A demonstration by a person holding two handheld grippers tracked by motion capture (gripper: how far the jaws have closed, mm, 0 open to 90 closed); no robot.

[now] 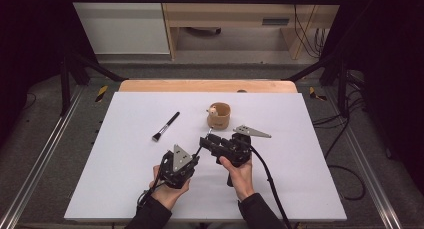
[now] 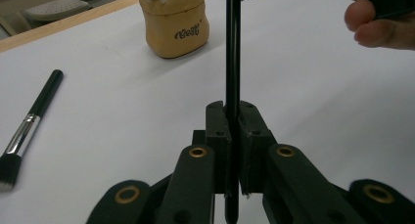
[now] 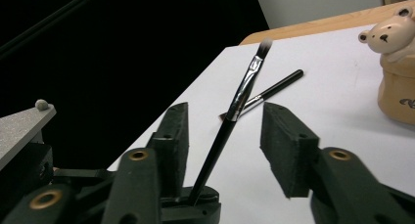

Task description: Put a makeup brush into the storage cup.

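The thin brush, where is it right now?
The thin brush stands clamped in the left hand-held gripper, its stem rising between the right hand-held gripper's open jaws, in front of the tan pot.

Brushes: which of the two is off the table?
The thin brush, clamped by its handle in the left hand-held gripper, bristles up. The thicker brush lies flat on the white table, untouched.

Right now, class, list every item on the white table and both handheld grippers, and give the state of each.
Thin black brush: clamped in the left gripper, its handle between the right jaws.
Left gripper: shut on the brush.
Right gripper: open, pads off the brush.
Flat-headed black brush: lying loose.
Tan pot with bear figure: upright.
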